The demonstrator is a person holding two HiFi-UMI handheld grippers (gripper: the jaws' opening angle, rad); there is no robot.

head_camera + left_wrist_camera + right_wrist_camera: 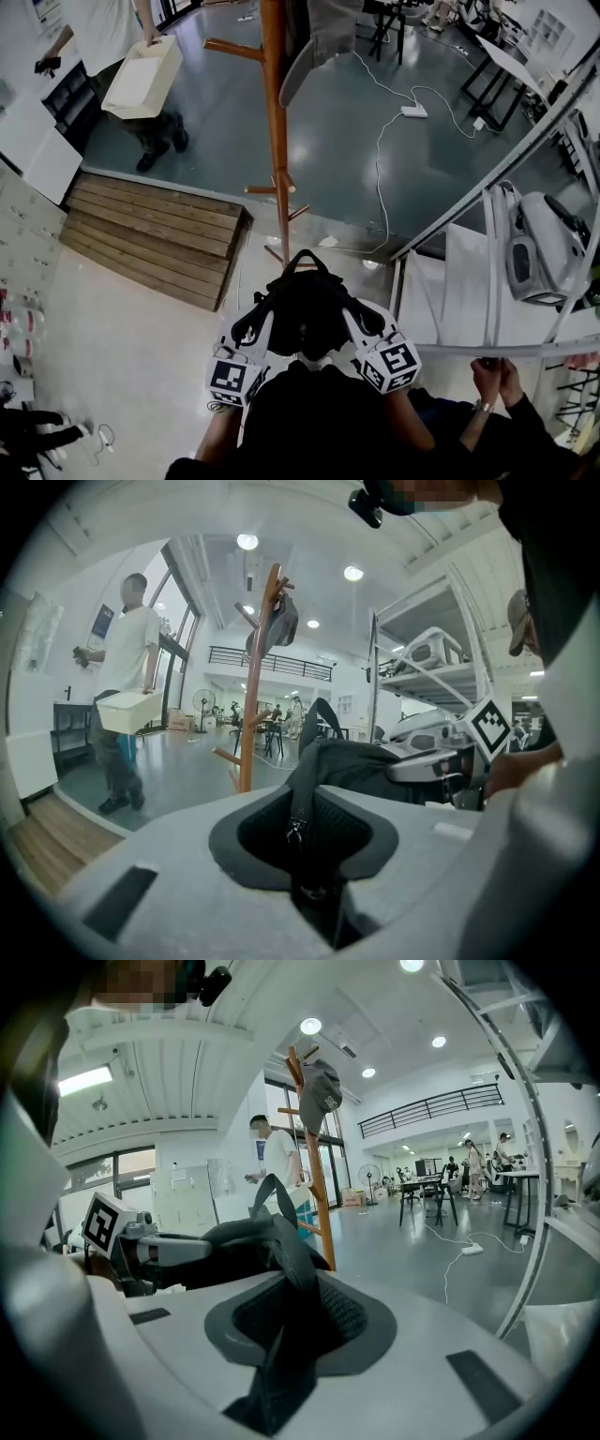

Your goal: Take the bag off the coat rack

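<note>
A black bag (305,307) hangs between my two grippers, clear of the wooden coat rack (275,112), which stands a little way ahead. My left gripper (255,328) is shut on the bag's zippered edge (298,829). Gripping its other side, my right gripper (359,321) is shut on a strap and fabric (281,1335). In the left gripper view the bag (361,761) stretches across to the right gripper (441,763), with the coat rack (253,696) behind. A grey cap (322,1087) still hangs high on the coat rack (316,1185).
A person carrying a white bin (142,75) walks at the far left. A low wooden platform (155,234) lies left of the rack's foot. White shelving (487,272) with appliances stands at the right. A power strip and cable (412,111) lie on the floor beyond.
</note>
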